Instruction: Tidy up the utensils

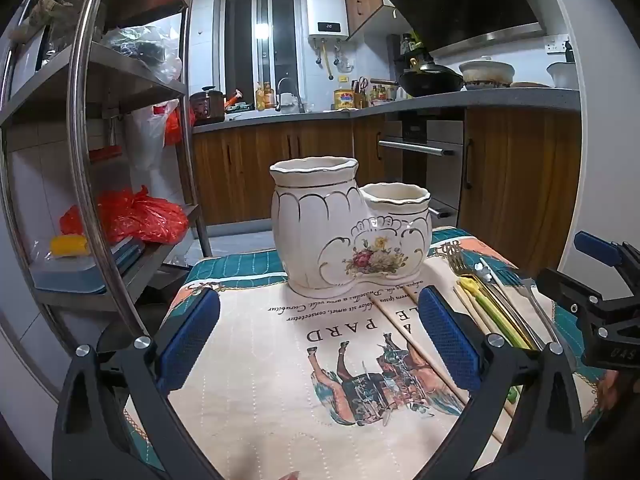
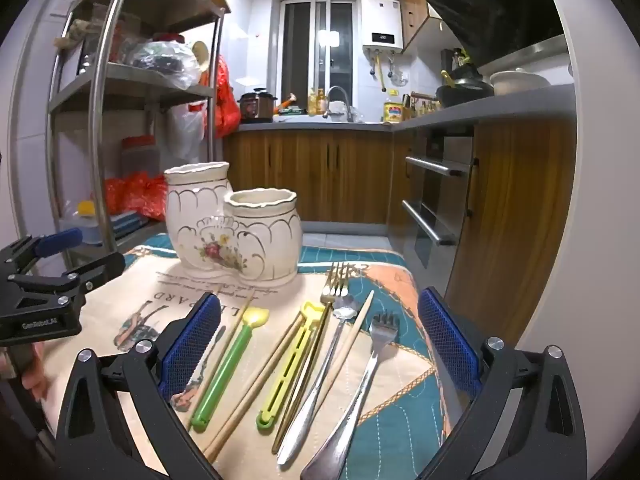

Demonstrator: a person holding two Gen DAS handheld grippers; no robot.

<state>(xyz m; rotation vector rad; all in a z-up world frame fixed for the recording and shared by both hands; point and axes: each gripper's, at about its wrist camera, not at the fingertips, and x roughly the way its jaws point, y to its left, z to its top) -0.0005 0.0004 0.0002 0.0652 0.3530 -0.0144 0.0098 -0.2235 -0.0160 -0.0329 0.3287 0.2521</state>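
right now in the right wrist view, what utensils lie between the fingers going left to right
green spoon → yellow-green clip → gold fork → flower spoon → steel fork. The chopsticks cross among these, so their place in the order is unclear.

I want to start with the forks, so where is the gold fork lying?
In the right wrist view the gold fork lies on the cloth just right of the ceramic holder, tines toward it, between the yellow-green clip and the flower-ended spoon.
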